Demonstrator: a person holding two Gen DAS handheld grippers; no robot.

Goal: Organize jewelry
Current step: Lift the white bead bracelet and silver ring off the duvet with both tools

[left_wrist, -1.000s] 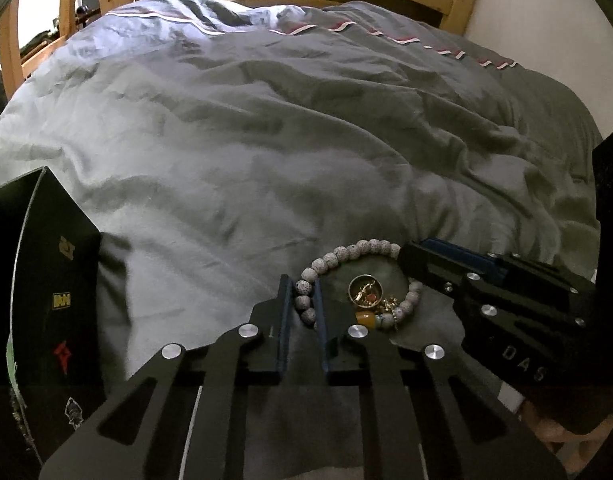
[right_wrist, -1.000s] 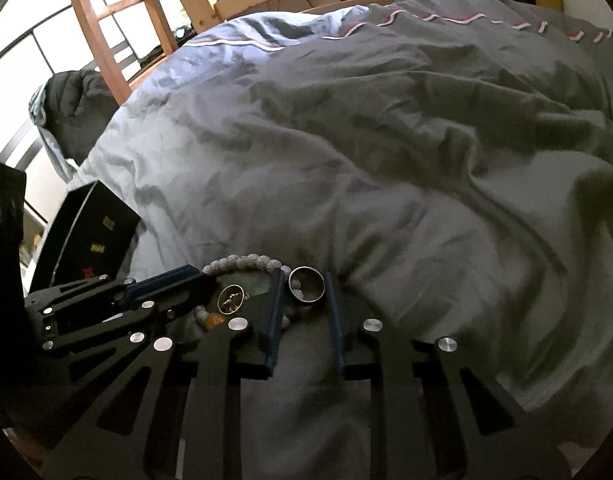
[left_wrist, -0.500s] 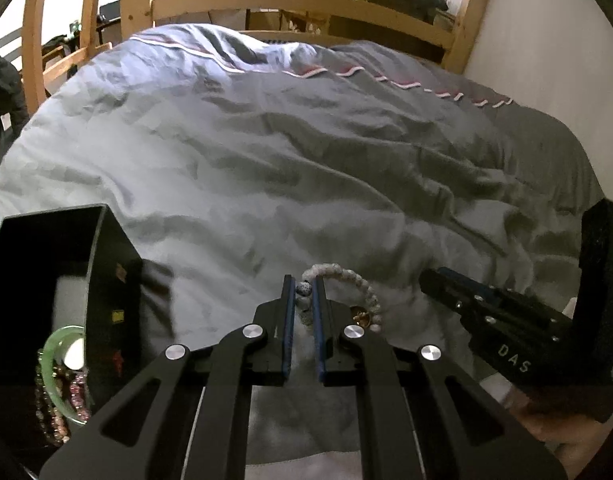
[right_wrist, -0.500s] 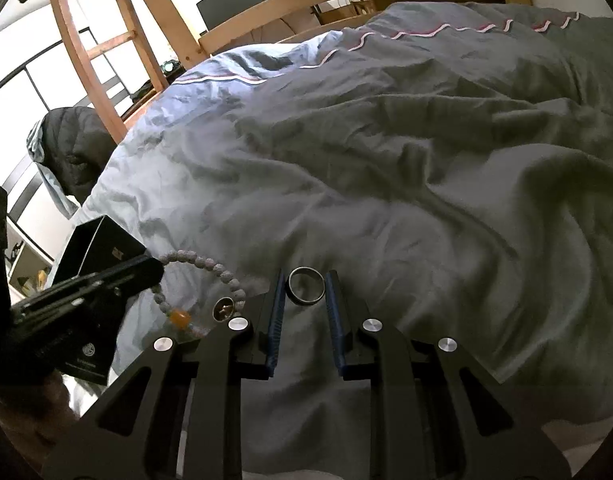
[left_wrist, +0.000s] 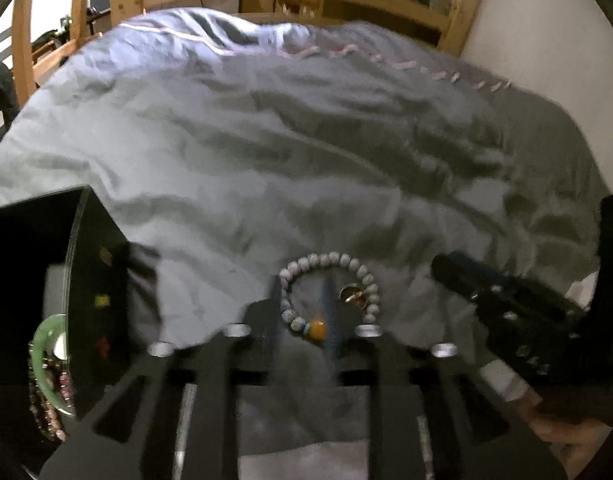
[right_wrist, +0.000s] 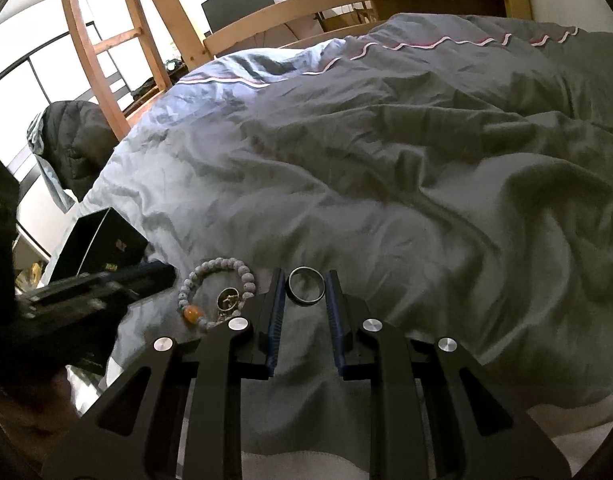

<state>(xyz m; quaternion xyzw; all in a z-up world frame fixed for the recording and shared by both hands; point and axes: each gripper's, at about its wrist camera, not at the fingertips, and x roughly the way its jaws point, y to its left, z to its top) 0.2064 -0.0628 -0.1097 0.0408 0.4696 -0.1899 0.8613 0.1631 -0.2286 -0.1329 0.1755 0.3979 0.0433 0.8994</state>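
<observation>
A beaded bracelet (right_wrist: 216, 293) lies on the duvet (right_wrist: 386, 184), with a small ring (right_wrist: 227, 297) inside its loop. Just right of it lies a band ring (right_wrist: 305, 285), between the right gripper's (right_wrist: 305, 312) 2 fingers. A jewelry box (left_wrist: 46, 320) sits to the left, bangles (left_wrist: 46, 376) inside.

Both grippers are matte black with angular cut-out linkages. The right gripper (right_wrist: 305, 310) carries 4 round silver screw heads and 2 fingers lined with ribbed blue pads (right_wrist: 275, 316). The left gripper (left_wrist: 304, 312), blurred, shows 4 similar silver screws.
</observation>
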